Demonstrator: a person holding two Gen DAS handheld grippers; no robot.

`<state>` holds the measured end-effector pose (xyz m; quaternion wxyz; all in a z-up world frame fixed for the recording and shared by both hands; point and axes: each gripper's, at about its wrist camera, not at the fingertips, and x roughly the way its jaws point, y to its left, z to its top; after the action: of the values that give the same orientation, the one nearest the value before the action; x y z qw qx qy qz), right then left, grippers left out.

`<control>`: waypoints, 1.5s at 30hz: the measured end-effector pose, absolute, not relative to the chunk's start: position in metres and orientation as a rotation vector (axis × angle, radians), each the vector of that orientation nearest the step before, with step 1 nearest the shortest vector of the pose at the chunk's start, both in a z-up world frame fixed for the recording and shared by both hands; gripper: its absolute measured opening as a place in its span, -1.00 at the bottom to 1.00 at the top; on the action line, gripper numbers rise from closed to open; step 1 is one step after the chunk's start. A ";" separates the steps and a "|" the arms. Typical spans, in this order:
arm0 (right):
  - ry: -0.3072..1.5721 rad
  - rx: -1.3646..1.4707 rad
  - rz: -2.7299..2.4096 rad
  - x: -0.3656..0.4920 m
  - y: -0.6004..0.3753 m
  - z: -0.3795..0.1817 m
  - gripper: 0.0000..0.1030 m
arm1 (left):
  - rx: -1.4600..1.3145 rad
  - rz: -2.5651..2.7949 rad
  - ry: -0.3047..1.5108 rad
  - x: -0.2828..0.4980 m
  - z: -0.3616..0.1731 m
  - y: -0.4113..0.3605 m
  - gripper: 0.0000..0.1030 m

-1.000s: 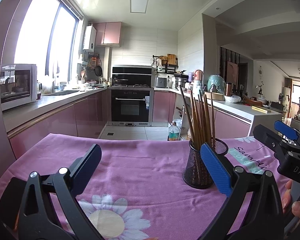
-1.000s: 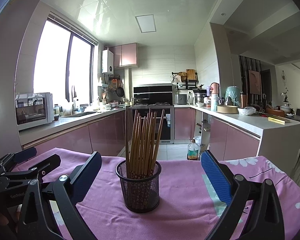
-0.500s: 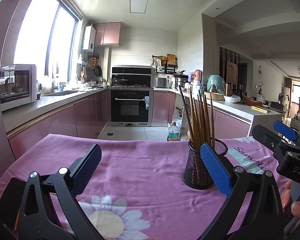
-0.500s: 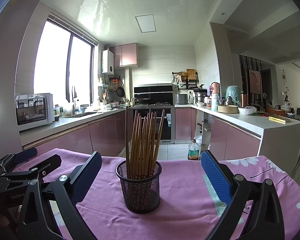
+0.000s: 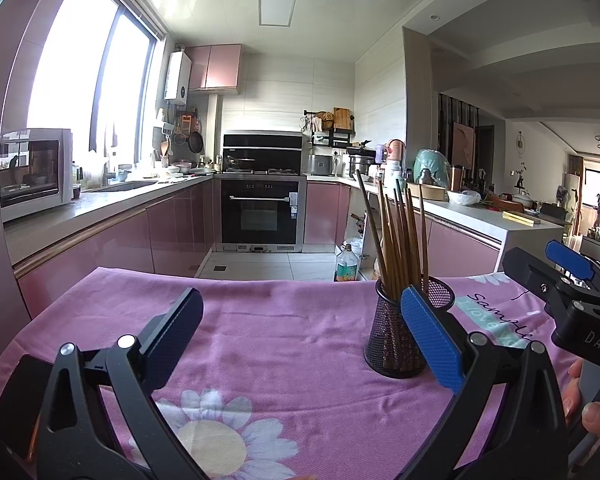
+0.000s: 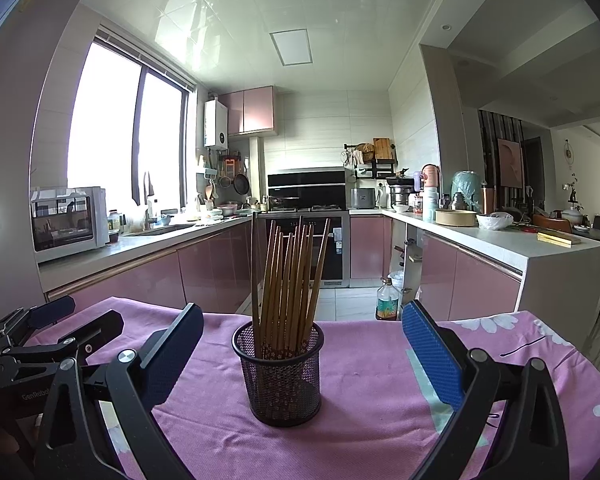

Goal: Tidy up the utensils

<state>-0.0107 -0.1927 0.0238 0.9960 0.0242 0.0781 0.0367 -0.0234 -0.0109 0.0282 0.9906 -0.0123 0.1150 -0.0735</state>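
Black wire mesh cup [image 6: 278, 376] standing upright on pink flowery tablecloth [image 6: 364, 364], round, see-through sides. Stuffed with bunch of brown wooden chopsticks [image 6: 290, 276], thick ends down, tips up, fanning out a bit, most leaning slightly. One darker stick at left edge nearly vertical, taller than rest. In left view same cup [image 5: 394, 340] sits right of centre, chopsticks [image 5: 398, 240] splayed above rim.

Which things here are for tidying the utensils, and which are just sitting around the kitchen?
For the job:
- chopsticks
- mesh holder they stand in
- left hand-held gripper, open
- right hand-held gripper, open

Just lying about:
- microwave on the counter
- oil bottle on the floor
- flowered tablecloth
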 end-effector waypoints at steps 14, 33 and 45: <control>0.155 0.052 0.075 -0.012 -0.192 0.024 0.87 | -0.023 -0.149 0.233 -0.023 0.027 -0.011 0.89; 0.161 0.052 0.072 -0.012 -0.191 0.023 0.87 | -0.023 -0.151 0.234 -0.024 0.027 -0.011 0.89; 0.163 0.058 0.069 -0.011 -0.193 0.024 0.87 | -0.019 -0.149 0.239 -0.023 0.024 -0.010 0.89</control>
<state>-0.0111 -0.1933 0.0235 0.9957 0.0289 0.0813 0.0346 -0.0226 -0.0101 0.0238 0.9900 -0.0096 0.1192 -0.0742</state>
